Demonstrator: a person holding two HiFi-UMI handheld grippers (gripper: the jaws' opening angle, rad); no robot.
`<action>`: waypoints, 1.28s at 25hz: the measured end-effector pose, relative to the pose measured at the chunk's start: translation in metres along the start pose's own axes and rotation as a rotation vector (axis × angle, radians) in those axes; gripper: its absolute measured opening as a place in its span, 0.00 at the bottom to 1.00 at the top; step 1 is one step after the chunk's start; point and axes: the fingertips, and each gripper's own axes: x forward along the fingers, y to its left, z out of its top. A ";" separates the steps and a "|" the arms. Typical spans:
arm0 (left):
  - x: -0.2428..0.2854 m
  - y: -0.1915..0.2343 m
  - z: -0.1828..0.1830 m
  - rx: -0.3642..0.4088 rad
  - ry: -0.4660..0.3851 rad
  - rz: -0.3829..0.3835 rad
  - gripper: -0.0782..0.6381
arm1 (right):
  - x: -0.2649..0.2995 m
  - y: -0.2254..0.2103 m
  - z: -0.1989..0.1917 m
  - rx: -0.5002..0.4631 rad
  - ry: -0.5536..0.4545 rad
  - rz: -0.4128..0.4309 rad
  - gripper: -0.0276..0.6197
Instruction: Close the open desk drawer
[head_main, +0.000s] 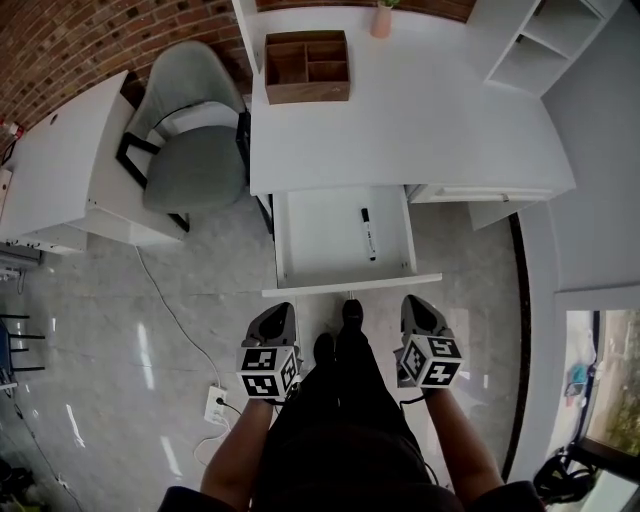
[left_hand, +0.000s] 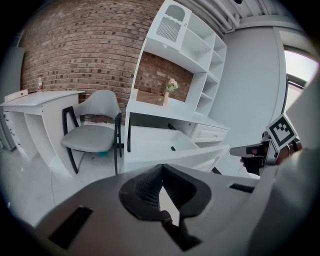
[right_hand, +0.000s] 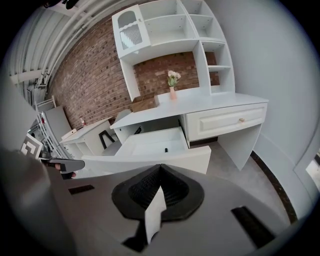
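Where the person stands: before the drawer (head_main: 320, 240), just short of its front.
Drawer: pulled out of the desk (head_main: 420, 120), marker (head_main: 368, 234) inside.
Left gripper (head_main: 280, 310): jaws together, empty.
Right gripper (head_main: 416, 302): jaws together, empty.

The left gripper (head_main: 277, 312) and the right gripper (head_main: 420, 303) are held level, side by side and apart, both pointing forward. Each has its jaws pressed together with nothing between them. Both forearms (head_main: 238, 455) extend forward.
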 end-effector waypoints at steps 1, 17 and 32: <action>0.002 0.002 -0.004 -0.007 0.010 0.007 0.12 | 0.003 -0.001 -0.003 -0.001 0.010 -0.001 0.05; 0.017 0.026 -0.013 -0.053 0.059 0.097 0.12 | 0.039 -0.010 -0.014 -0.016 0.107 0.002 0.05; 0.040 0.038 0.006 -0.074 0.070 0.139 0.12 | 0.066 -0.012 0.003 -0.031 0.118 0.041 0.05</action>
